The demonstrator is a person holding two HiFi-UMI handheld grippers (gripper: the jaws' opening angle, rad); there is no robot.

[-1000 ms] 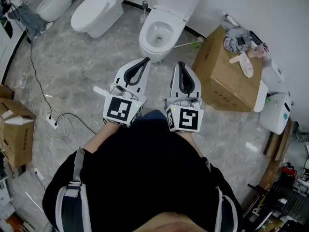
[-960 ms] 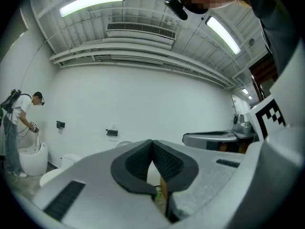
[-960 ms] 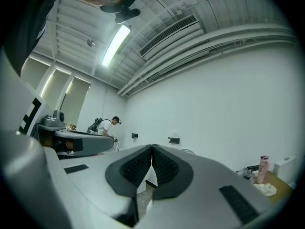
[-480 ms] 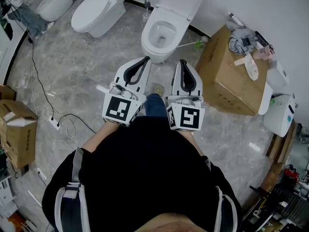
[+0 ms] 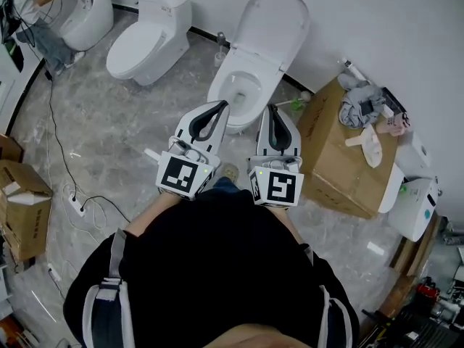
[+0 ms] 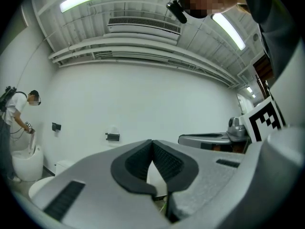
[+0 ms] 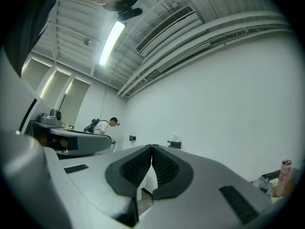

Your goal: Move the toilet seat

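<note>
A white toilet point(image 5: 241, 85) stands against the wall straight ahead, its seat and lid point(image 5: 270, 24) raised upright and the bowl open. My left gripper point(image 5: 221, 106) is shut and empty, its tip over the front left rim of the bowl. My right gripper point(image 5: 272, 109) is shut and empty too, its tip just right of the bowl's front. In the left gripper view the jaws point(image 6: 152, 143) meet at the tip, with the right gripper point(image 6: 214, 138) alongside. In the right gripper view the jaws point(image 7: 152, 147) are closed against the white wall.
A cardboard box point(image 5: 341, 143) with cloth and small items stands right of the toilet. A second toilet point(image 5: 145, 33) with its lid down is at the left, a third point(image 5: 83, 13) beyond. Cables and a power strip point(image 5: 76, 185) lie on the floor at left. Another person point(image 6: 19, 111) bends over the far toilet.
I have stepped forward: the toilet has come nearer and both gripper tips now reach the bowl's front rim. Both grippers stay shut side by side.
</note>
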